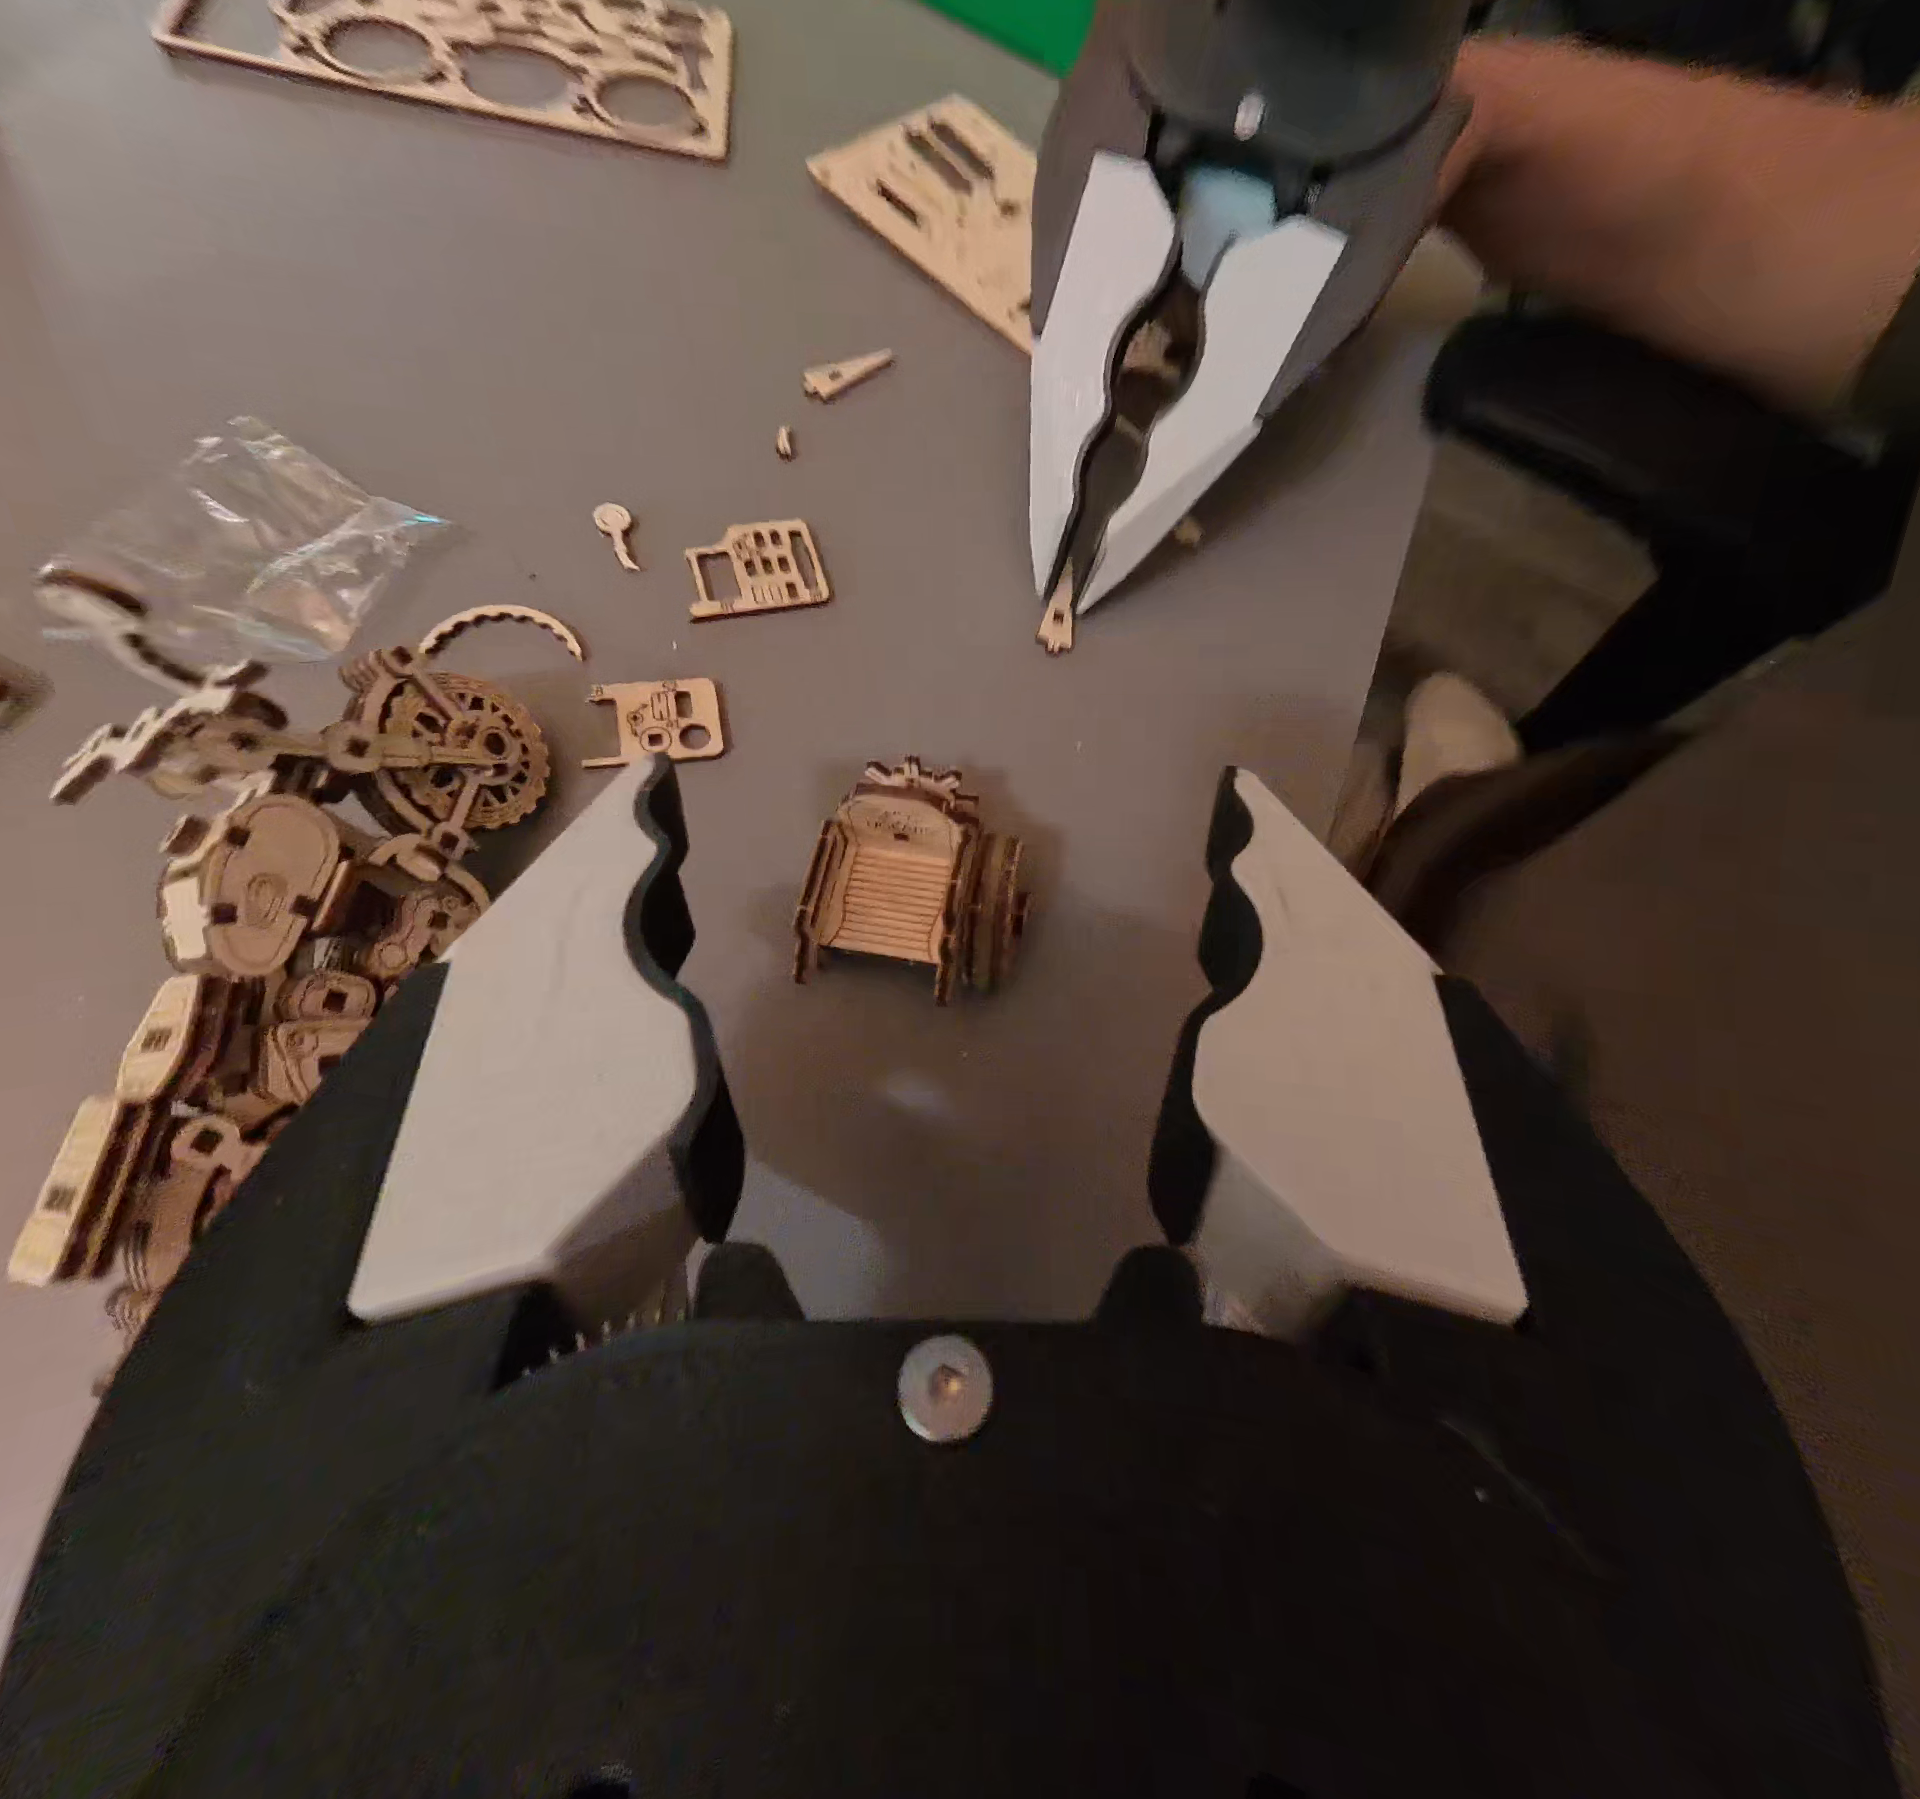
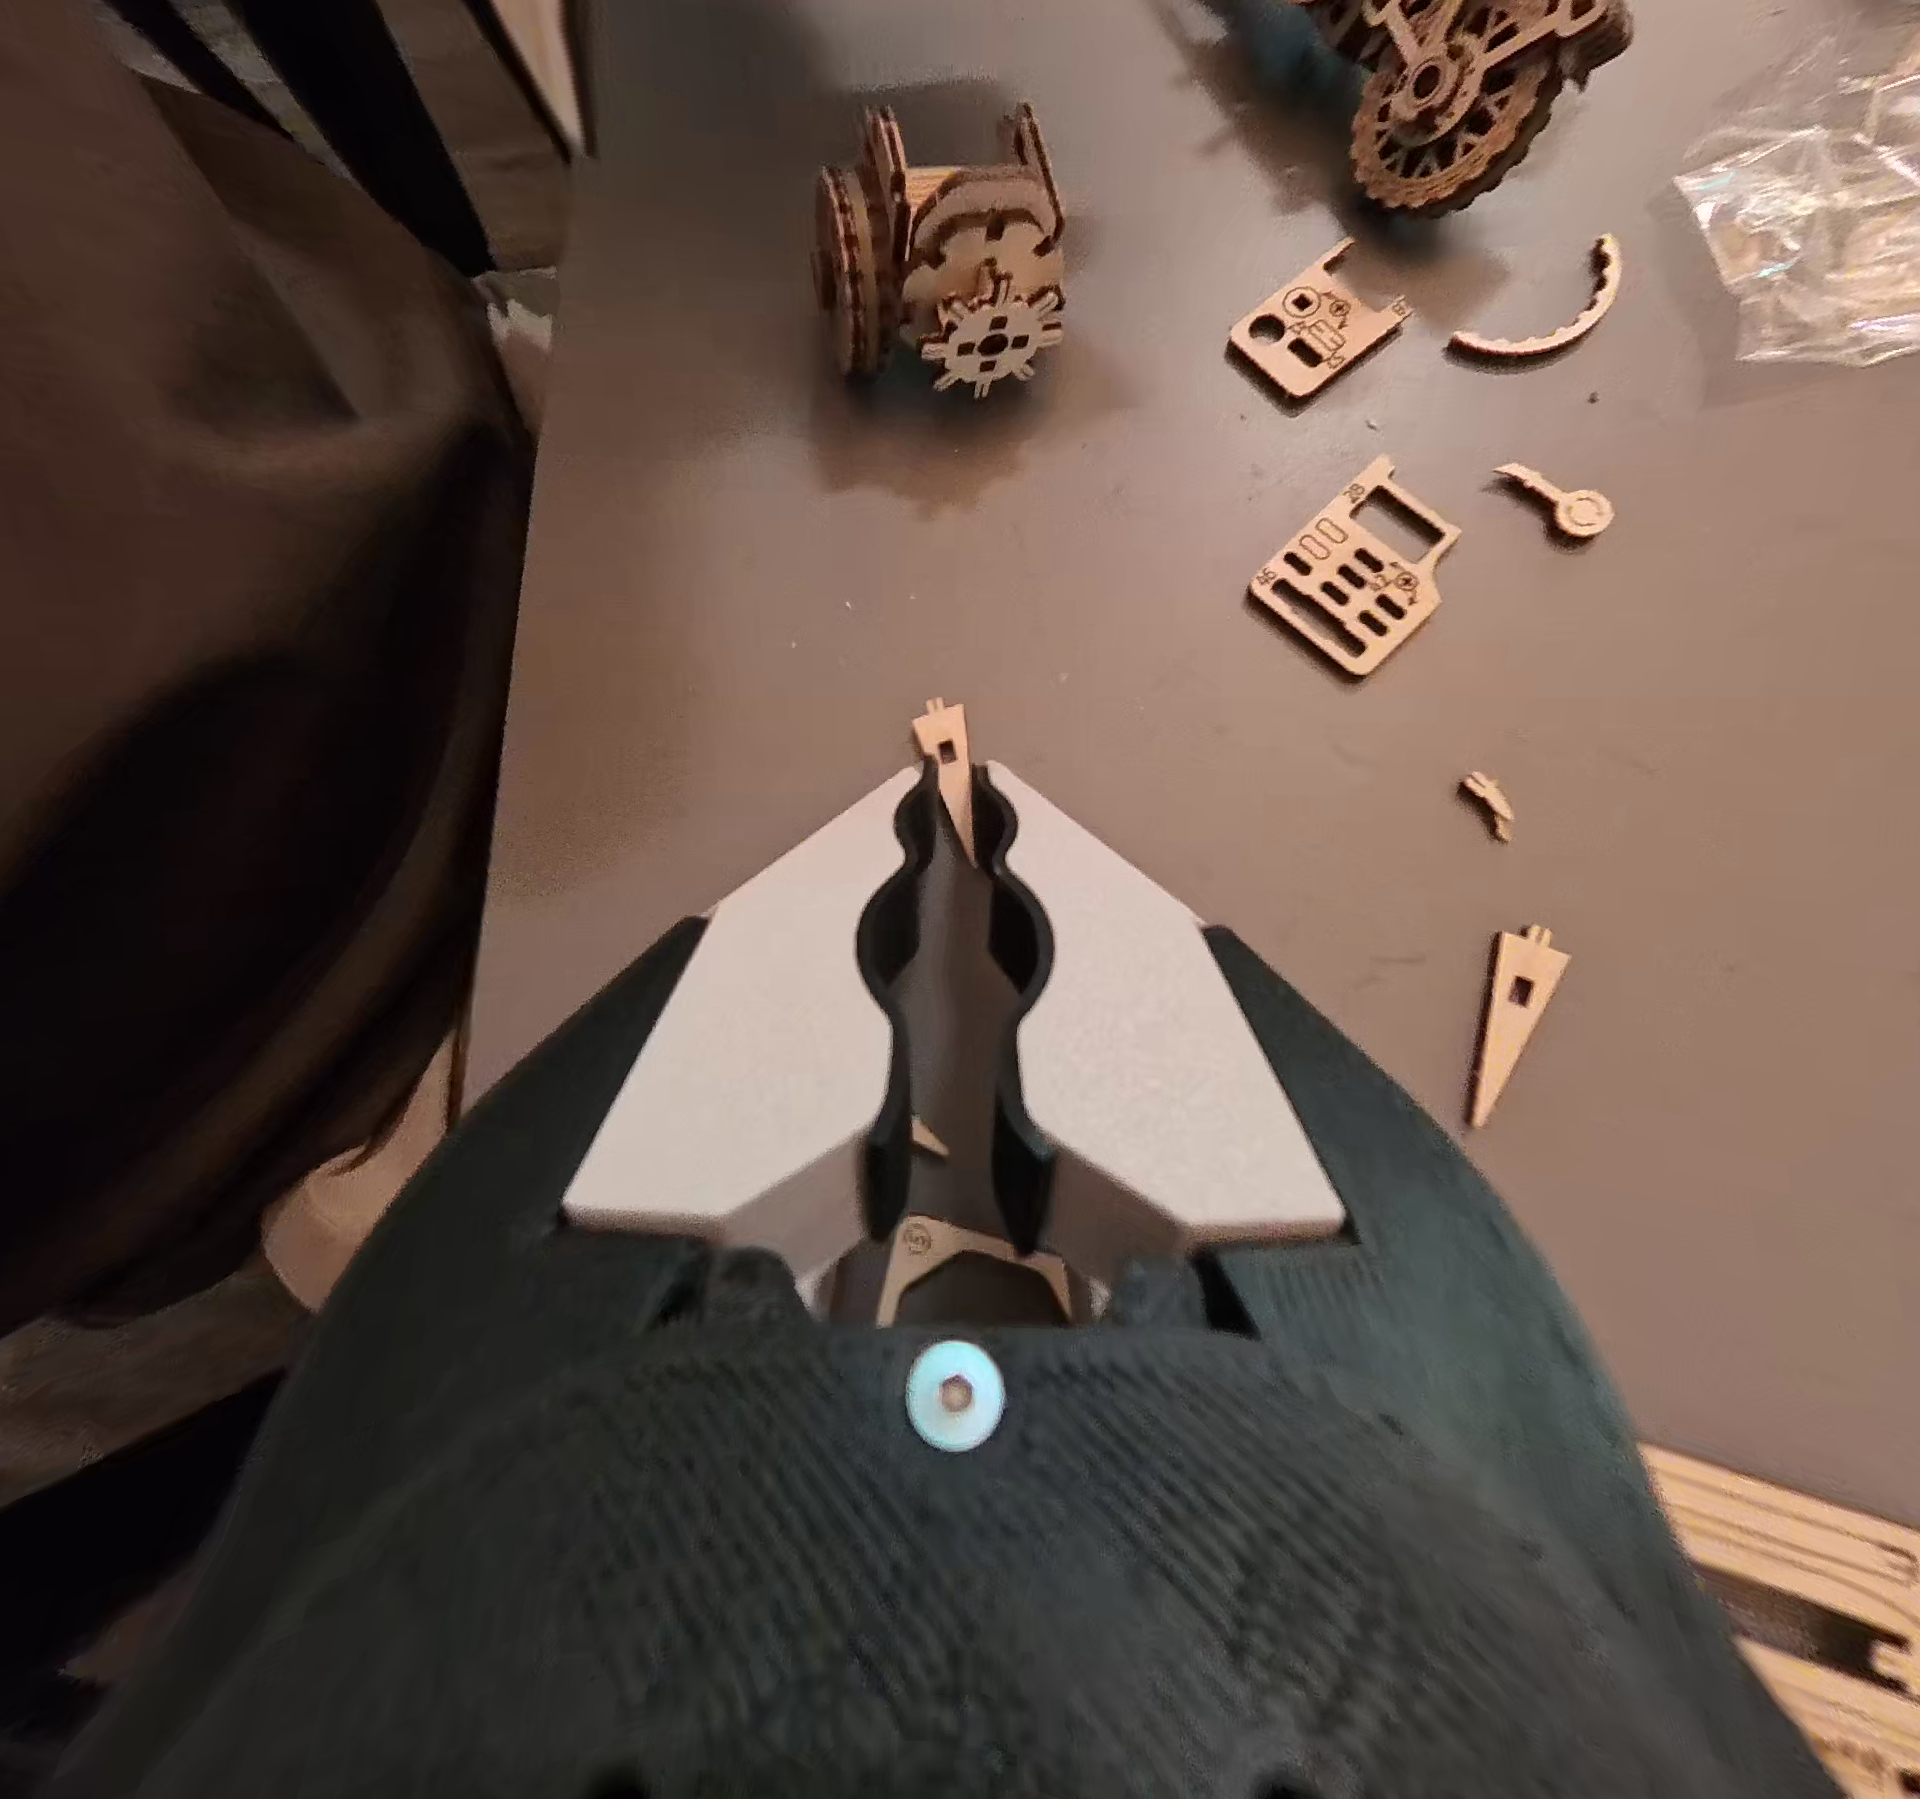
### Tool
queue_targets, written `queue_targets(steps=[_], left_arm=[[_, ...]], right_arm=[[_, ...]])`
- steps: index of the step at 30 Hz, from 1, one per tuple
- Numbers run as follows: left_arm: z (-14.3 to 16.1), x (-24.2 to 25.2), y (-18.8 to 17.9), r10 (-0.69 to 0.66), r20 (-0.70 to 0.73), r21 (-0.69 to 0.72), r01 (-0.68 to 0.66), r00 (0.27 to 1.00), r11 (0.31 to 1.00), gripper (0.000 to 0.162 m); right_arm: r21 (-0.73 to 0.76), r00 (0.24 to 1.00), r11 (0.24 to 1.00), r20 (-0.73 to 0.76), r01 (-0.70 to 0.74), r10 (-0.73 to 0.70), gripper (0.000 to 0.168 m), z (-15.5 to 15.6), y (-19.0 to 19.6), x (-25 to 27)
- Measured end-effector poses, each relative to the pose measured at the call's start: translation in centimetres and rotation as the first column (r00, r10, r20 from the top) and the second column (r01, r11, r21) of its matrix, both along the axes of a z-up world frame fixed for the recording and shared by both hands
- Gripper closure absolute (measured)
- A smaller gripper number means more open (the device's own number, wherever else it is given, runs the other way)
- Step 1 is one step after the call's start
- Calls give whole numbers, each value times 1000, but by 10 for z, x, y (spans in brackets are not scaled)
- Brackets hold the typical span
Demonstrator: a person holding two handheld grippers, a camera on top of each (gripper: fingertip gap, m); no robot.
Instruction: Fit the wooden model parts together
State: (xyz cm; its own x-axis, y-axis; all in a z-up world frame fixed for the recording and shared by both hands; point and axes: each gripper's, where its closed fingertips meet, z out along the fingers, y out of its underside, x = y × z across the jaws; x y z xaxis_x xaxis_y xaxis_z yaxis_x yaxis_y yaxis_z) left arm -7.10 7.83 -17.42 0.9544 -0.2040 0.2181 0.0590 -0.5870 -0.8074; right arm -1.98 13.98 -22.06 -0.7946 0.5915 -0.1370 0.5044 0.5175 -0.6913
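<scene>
Small wooden block: a half-built piece point(image 1: 912, 885) with wheels on 1 side and a spoked disc at one end, resting on the grey table point(image 1: 468, 315) near its edge; in the right wrist view point(image 2: 940, 269) it sits ahead of the claw, well apart from it.
Left claw: point(image 1: 940, 793) released, fingers spread wide on either side of the block without touching it.
Right claw: point(image 2: 951, 783) clenched on a thin pointed wooden sliver point(image 2: 948, 762), whose notched end pokes out past the fingertips; seen from the left point(image 1: 1065, 596), its tip is just above the table.
Loose parts: 2 flat slotted plates point(image 2: 1351, 570) point(image 2: 1311, 328), a curved toothed strip point(image 2: 1538, 321), a small key-shaped bit point(image 2: 1564, 502), and a second pointed sliver point(image 2: 1512, 1027), all lying apart.
Larger model: a geared assembly point(image 1: 312, 866) left of the block.
Farther off: 2 punched-out wooden sheets point(image 1: 447, 35) point(image 1: 935, 201) and a clear plastic bag point(image 1: 249, 544).
</scene>
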Motion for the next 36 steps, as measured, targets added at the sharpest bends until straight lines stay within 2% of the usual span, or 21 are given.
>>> queue_targets(steps=[1, 4, 8, 14, 17, 20, 21, 23, 25, 26, 29, 36], left_arm=[[-6, 1, 1, -26, -27, -31, 25, 999, 999, 66], [-22, 3, 2, -89, -83, -110, 80, 993, 991, 74], [-35, -1, 1, -118, -130, -173, 95, 984, 980, 76], [-47, 5, -8, -143, -77, -208, 125, 987, 970, 89], [-47, 7, -5, -132, -71, -169, 118, 989, 979, 110], [-45, 14, -5, -146, -13, -131, 144, 989, 981, 109], [-41, 18, -5, -155, 31, -110, 158, 987, 981, 109], [-11, 34, -3, -206, 209, 56, 199, 956, 978, 109], [20, 42, -7, -265, 404, 181, 208, 876, 961, 110], [32, 41, -9, -290, 453, 227, 205, 843, 952, 110], [49, 37, -13, -323, 482, 310, 186, 814, 932, 110], [41, 47, -12, -349, 394, 306, 237, 850, 922, 110]], right_arm=[[-1, 1000, 1000, -15, 13, -13, 163, 3, -1, 0], [-37, 996, 998, -64, 55, -57, 164, 17, -5, 0], [-128, 988, 988, -120, 85, -100, 164, 39, -10, 2], [-235, 977, 964, -144, 123, -160, 164, 58, -5, 1], [-282, 973, 948, -127, 150, -192, 164, 61, -2, -2], [-311, 962, 930, -121, 196, -243, 164, 67, -1, -7], [-319, 957, 923, -118, 215, -264, 164, 70, -3, -8], [-328, 947, 912, -114, 248, -299, 164, 76, -9, -10], [-353, 942, 900, -117, 257, -315, 164, 86, -20, -9], [-369, 940, 894, -121, 255, -319, 164, 92, -26, -8], [-401, 936, 881, -130, 252, -327, 164, 104, -37, -5], [-413, 944, 886, -149, 212, -295, 164, 111, -53, 1]])
